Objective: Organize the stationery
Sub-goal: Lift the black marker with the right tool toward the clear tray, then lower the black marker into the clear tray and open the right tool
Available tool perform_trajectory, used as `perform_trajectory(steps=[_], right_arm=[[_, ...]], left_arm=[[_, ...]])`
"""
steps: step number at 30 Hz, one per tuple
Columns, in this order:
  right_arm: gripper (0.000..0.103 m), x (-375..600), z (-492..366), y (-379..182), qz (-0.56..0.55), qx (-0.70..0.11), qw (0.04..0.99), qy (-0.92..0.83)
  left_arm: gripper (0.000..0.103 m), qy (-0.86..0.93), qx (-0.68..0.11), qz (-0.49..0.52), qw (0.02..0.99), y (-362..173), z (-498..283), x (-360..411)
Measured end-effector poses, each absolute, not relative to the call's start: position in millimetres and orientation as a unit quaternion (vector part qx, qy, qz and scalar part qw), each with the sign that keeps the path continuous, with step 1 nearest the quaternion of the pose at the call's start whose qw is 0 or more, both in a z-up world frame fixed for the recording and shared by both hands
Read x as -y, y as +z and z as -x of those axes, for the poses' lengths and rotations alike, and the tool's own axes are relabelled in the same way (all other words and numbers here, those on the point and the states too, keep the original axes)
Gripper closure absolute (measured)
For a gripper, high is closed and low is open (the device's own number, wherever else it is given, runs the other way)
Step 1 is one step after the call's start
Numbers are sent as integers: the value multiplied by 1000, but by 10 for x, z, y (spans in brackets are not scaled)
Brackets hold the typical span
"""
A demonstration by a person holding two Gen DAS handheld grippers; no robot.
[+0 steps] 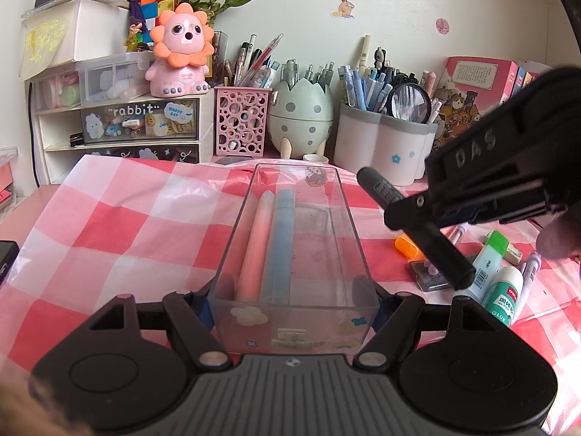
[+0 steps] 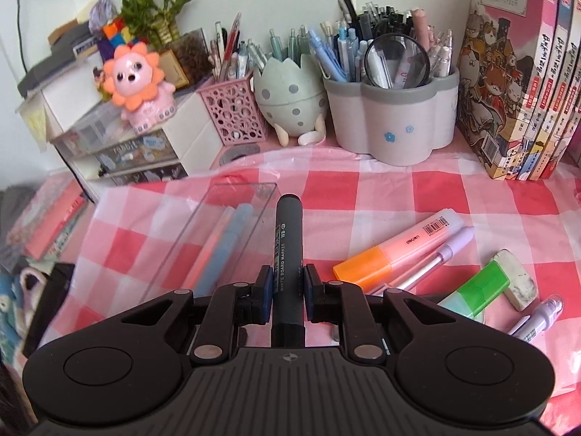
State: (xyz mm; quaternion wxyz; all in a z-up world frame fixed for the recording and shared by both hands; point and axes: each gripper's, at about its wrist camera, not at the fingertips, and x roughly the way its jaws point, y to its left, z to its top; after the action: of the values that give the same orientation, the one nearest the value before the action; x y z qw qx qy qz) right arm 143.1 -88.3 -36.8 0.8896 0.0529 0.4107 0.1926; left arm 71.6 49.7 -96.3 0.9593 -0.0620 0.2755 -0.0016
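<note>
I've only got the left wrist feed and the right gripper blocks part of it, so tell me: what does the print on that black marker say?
Observer: The black marker, clamped in the right gripper, reads WHITE BOARD MARKER.
Operator: What is the orange cap behind it attached to?
Observer: A pink highlighter marked deli, lying flat on the checked cloth.
Operator: Is the marker's far end over the clear tray?
Observer: From the right wrist it appears just right of the clear tray, not over the opening.
</note>
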Motion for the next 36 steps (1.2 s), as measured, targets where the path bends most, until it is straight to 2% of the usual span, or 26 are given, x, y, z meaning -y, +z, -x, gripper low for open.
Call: perform_trajectory(steps=[14, 27, 36], right_arm=[[87, 784, -1685, -310, -196, -458, 836, 230], [87, 692, -1786, -405, -224, -479, 829, 183], [82, 691, -1781, -402, -223, -479, 828, 187]], left_arm=[[54, -4, -276, 63, 959, -973, -725, -464], [54, -9, -275, 66, 959, -968, -723, -480], [54, -10, -275, 66, 959, -965, -722, -483]])
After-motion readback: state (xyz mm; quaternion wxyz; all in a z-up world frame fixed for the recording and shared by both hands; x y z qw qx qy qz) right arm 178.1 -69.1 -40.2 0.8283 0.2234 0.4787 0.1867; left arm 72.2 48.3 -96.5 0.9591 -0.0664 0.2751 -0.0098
